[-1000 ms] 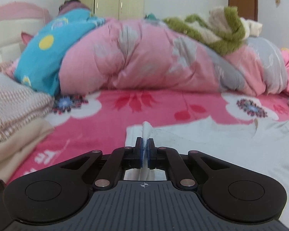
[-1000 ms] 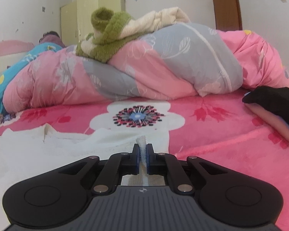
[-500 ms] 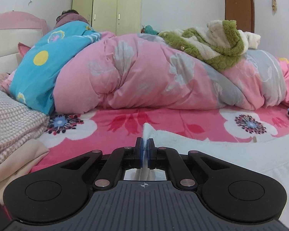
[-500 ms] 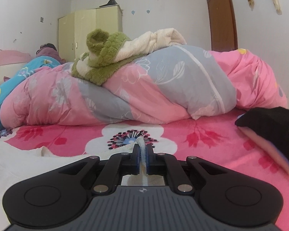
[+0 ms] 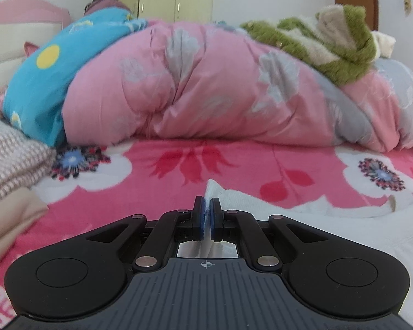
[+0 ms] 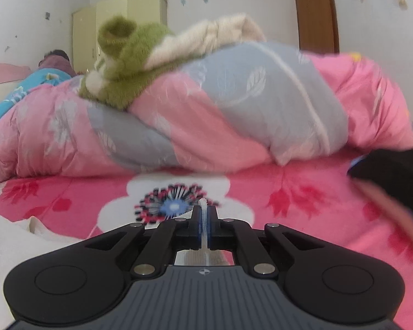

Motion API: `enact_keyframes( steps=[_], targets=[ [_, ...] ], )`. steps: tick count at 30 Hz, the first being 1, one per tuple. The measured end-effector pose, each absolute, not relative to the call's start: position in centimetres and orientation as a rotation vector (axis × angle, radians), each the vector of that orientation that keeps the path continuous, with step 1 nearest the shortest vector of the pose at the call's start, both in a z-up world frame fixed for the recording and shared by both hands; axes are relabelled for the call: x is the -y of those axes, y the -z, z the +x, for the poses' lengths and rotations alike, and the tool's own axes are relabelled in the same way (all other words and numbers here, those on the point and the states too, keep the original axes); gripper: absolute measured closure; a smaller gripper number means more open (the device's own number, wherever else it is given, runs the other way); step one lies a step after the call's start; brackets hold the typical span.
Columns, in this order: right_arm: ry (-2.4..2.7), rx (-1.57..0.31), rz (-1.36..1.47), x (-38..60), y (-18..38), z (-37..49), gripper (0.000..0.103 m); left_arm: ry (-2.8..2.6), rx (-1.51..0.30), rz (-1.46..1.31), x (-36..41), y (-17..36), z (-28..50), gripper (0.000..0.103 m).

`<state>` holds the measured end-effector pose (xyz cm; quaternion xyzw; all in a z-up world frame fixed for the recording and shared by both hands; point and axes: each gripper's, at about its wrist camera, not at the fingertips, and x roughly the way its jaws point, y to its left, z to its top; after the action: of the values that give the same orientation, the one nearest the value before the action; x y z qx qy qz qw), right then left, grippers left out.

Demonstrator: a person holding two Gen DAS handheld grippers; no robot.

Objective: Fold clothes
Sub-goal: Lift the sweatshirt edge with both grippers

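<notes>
A white garment lies on the pink flowered bedspread. In the left wrist view my left gripper is shut on a corner of it, and a white tip pokes up past the blue pads. The cloth spreads away to the right. In the right wrist view my right gripper is shut on another edge of the white garment, with a thin strip of cloth showing between the pads. The rest of it trails off to the lower left.
A rolled pink and grey quilt with a green and cream fleece on top lies across the bed. A blue pillow and folded clothes sit at the left. A black item lies at the right.
Both grippers have carried the white cloth forward toward the quilt, which now looks nearer and larger. The left view dipped a little. The grips are unchanged.
</notes>
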<state>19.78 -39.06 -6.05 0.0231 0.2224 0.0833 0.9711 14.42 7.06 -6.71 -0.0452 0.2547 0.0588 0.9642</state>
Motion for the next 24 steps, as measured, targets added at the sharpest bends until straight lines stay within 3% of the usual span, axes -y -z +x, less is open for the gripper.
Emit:
enact_keyframes(
  steps=[24],
  targets=[
    [-0.158,-0.411,0.078,39.6,6.4,22.6,0.101,-0.131,-0.453,-0.119,-7.7,6.3,16.8,0.101]
  ],
)
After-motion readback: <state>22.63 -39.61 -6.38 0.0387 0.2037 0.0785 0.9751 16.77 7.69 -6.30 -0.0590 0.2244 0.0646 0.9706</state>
